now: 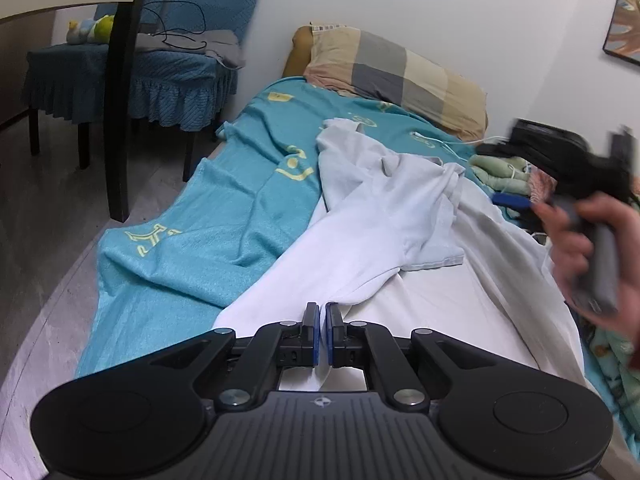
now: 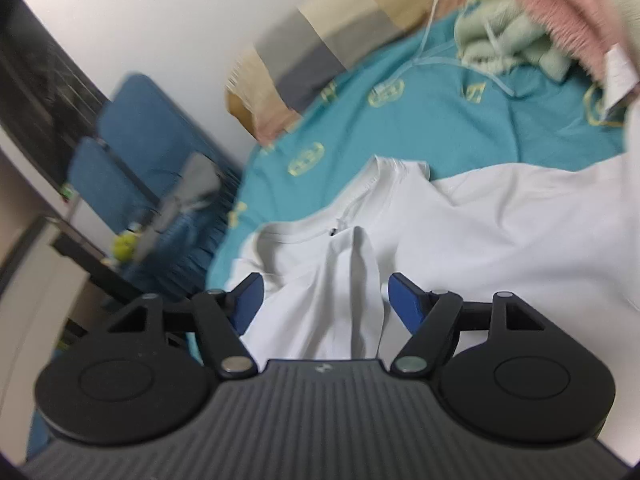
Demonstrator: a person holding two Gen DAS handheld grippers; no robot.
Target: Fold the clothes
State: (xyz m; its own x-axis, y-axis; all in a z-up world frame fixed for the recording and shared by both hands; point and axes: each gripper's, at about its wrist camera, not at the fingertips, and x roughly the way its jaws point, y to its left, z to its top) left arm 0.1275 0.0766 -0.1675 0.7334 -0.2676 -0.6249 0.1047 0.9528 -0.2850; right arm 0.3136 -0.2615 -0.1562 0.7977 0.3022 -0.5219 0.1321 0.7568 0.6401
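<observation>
On the bed (image 1: pixel 440 292), over a teal blanket (image 1: pixel 248 200), the white T-shirt (image 1: pixel 384 216) lay rumpled with one sleeve turned in, folding judged incomplete, left gripper (image 1: pixel 323 312) fingers clenched on its hem, right gripper (image 2: pixel 324 300) fingers released above the collar.

The plain white cotton T-shirt (image 1: pixel 360 216) lies on a teal terry blanket (image 1: pixel 224 208) printed with pale yellow motifs. The soft checked pillow (image 1: pixel 396 76) shows beige, tan and grey squares. A quilted blue fabric cover with a ruffled hem (image 1: pixel 152 76) drapes the dark-legged chair. Crumpled pale green fleece (image 2: pixel 508 36) sits beside fuzzy pink cloth (image 2: pixel 568 8). Each black plastic tool (image 1: pixel 323 320) (image 2: pixel 324 300) carries blue pads (image 2: pixel 406 304).
</observation>
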